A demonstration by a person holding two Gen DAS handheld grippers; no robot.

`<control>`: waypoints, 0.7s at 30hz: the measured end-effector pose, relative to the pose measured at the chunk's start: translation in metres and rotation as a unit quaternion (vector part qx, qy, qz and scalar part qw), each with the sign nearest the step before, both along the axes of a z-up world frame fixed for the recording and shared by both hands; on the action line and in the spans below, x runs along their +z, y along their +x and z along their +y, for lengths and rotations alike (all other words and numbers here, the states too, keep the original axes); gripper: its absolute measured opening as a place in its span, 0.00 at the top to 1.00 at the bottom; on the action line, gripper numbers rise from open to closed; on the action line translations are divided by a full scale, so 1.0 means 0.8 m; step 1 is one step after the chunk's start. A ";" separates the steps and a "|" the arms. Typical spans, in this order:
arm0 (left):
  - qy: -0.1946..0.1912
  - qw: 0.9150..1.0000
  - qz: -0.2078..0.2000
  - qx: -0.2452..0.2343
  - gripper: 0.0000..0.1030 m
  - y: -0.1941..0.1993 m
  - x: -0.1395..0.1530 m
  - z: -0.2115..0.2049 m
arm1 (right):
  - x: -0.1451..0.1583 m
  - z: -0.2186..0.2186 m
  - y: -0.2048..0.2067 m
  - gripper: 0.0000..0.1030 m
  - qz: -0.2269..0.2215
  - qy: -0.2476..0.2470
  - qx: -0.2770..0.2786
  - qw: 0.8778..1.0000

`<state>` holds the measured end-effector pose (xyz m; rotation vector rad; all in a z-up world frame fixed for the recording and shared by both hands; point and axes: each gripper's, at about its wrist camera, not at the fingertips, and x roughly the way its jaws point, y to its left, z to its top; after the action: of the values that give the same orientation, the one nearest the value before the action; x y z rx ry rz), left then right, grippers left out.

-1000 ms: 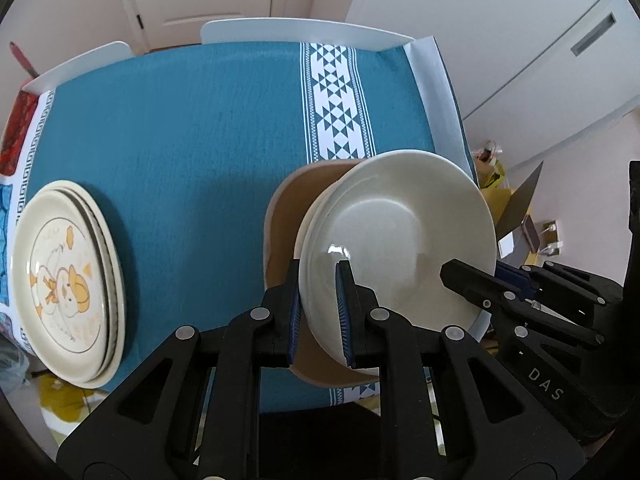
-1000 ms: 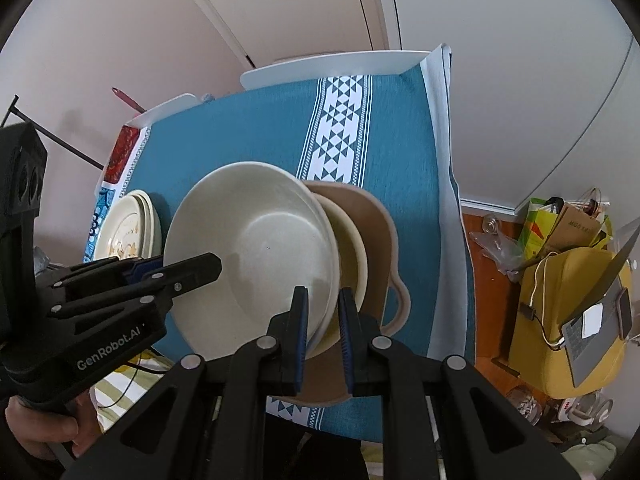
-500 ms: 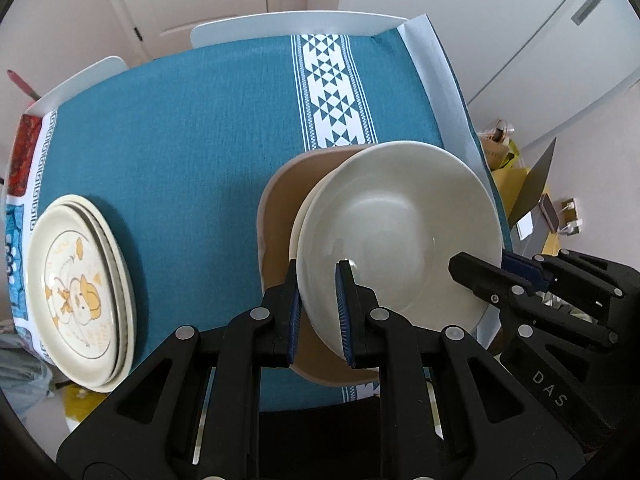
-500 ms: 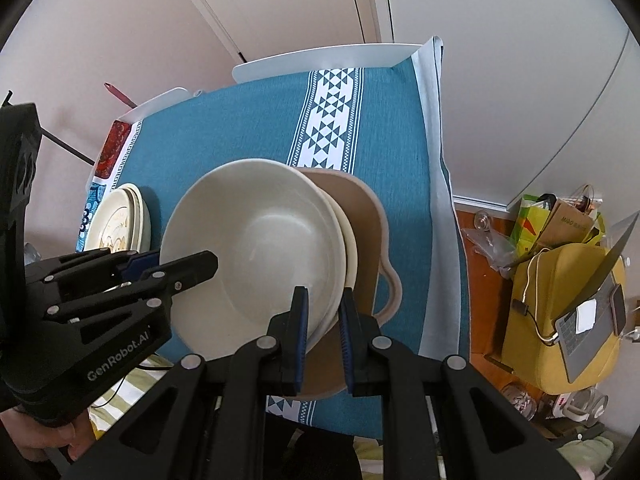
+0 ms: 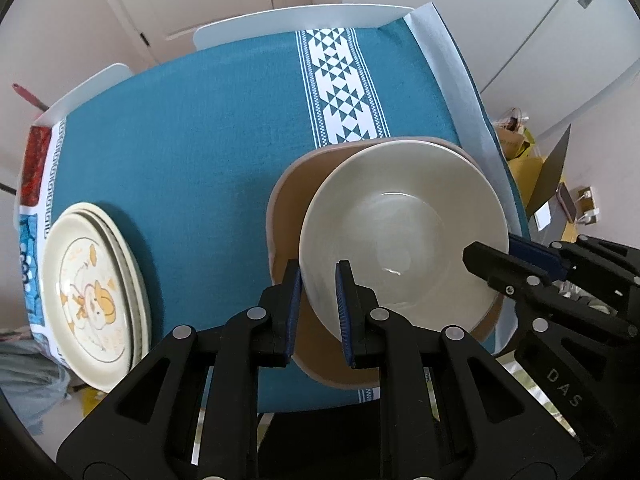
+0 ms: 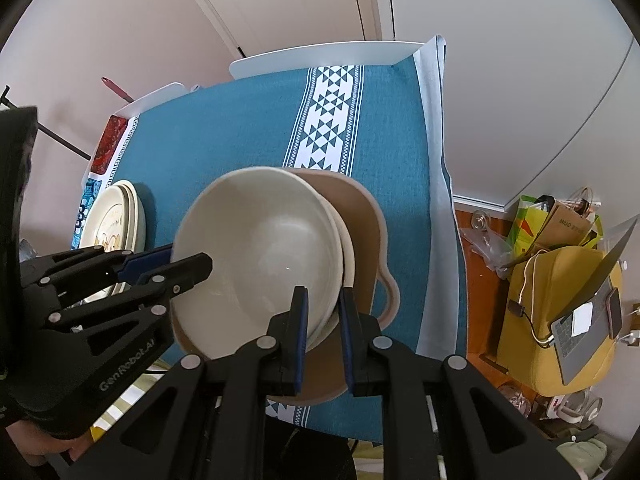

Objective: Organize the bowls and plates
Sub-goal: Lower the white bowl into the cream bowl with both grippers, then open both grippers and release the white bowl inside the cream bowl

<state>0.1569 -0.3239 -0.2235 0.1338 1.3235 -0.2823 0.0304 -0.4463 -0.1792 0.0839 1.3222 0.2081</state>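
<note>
My left gripper pinches the near-left rim of the cream bowl; my right gripper is closed on its near-right rim, seemingly taking in the second bowl beneath; both sit over the tan dish. Left of my left fingers, the cartoon plates are already stacked; I judge the bowls nearly nested. The tablecloth ahead lies open; the table's edge runs just right of my right fingers.
</note>
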 end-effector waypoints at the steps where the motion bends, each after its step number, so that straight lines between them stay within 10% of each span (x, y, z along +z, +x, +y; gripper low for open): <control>1: 0.002 1.000 -0.001 -0.001 0.86 -0.001 0.000 0.000 | 0.000 0.000 0.000 0.85 0.001 -0.001 0.000 1.000; 12: -0.003 1.000 -0.008 -0.007 0.86 -0.001 0.006 0.002 | 0.004 -0.005 -0.001 0.85 0.001 0.011 -0.014 1.000; 21: -0.085 0.990 -0.110 0.010 0.79 -0.016 0.096 0.050 | 0.070 -0.016 -0.015 0.85 -0.067 0.049 -0.019 0.996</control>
<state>0.1444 -0.2840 -0.1466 0.0076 1.0759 -0.3524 0.0188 -0.4589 -0.1229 0.1758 1.1758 0.2429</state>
